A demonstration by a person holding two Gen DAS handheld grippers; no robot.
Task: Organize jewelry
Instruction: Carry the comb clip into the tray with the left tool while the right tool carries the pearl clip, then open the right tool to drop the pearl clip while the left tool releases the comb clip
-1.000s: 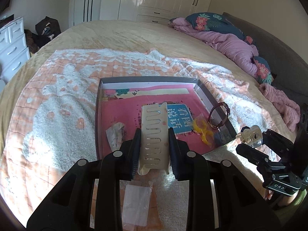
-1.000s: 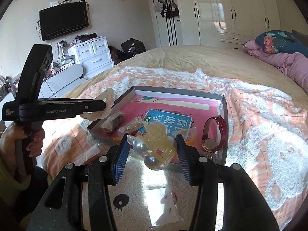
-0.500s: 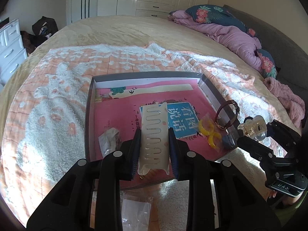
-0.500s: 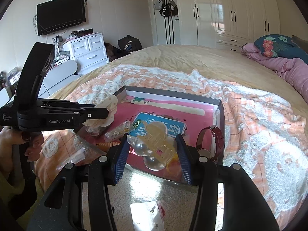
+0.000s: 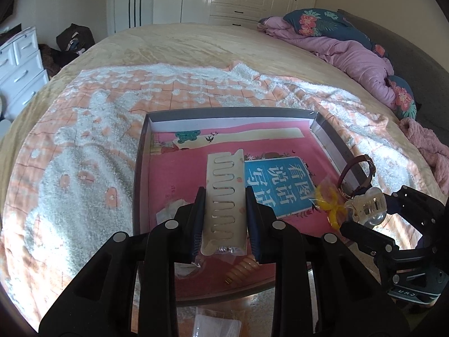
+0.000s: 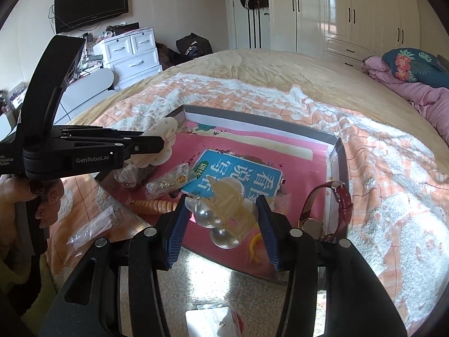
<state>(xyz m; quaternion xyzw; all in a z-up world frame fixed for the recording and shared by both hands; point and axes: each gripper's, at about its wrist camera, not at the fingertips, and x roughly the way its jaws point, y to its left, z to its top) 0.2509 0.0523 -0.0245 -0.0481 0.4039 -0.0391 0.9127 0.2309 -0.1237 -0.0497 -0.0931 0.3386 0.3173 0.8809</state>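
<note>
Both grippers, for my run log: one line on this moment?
left gripper: shut on cream hair clip | right gripper: shut on pearl claw clip | both over tray

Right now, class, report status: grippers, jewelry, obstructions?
Left gripper shut on cream hair clip. Right gripper shut on pearl claw clip. Both over tray; nothing blocking.

I see a bed in sunlight. White wardrobes behind. Wall TV above white drawers.

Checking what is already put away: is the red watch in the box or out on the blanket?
In. The watch stands on edge inside the box, leaning against its right wall, strap looped shut.
</note>
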